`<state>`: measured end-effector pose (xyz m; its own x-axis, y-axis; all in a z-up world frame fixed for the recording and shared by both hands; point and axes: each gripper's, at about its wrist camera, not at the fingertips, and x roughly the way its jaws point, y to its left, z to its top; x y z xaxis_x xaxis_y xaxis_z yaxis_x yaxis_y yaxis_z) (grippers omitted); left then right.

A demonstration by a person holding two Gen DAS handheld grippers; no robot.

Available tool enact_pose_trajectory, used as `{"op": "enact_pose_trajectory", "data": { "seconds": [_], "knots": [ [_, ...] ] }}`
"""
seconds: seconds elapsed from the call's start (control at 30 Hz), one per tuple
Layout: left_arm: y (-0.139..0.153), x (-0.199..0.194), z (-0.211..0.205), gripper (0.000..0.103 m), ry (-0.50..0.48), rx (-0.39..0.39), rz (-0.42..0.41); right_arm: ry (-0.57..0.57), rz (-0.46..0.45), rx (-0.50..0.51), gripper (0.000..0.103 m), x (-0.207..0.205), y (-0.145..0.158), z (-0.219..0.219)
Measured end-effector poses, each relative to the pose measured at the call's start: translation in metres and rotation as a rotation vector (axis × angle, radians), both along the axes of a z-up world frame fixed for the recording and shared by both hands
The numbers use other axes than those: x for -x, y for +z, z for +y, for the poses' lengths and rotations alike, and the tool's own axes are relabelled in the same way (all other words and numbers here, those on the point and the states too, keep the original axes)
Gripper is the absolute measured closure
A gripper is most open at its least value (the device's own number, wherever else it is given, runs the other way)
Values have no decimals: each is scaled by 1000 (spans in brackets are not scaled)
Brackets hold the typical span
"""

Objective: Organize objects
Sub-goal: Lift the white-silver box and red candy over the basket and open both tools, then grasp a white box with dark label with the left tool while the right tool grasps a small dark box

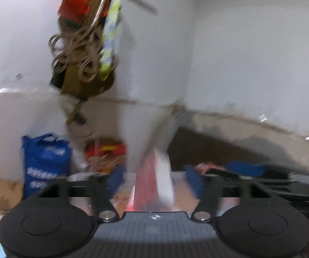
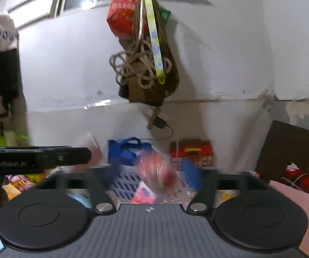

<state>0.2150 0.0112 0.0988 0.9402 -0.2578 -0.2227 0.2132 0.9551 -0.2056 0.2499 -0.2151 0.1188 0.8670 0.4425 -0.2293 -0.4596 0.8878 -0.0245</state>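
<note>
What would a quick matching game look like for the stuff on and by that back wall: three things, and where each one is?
Things:
1. blue bag
2. coiled rope
3. red box

Places:
a. hanging high on the wall
b. low against the wall, on the right in the right wrist view
c. low against the wall, left of the red box

Pairs: 1-c, 2-a, 3-b

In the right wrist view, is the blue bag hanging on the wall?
No, the blue bag stands low at the foot of the wall; the bundle of rope hangs higher up.
</note>
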Motion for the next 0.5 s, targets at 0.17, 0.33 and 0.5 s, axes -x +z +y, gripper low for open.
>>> {"op": "enact_pose_trajectory", "data": {
  "seconds": [0.17,0.33,0.5],
  "knots": [
    [-17,27,22,30,-5,63,0,1,-17,-104,0,26,-7,-27],
    [-59,76,33,19,-2,-37,48,6,59,-185,0,63,-47,-52],
    [-110,75,36,28,24,-19,209,-58,260,-105,5,42,-103,-39]
  ]
}}
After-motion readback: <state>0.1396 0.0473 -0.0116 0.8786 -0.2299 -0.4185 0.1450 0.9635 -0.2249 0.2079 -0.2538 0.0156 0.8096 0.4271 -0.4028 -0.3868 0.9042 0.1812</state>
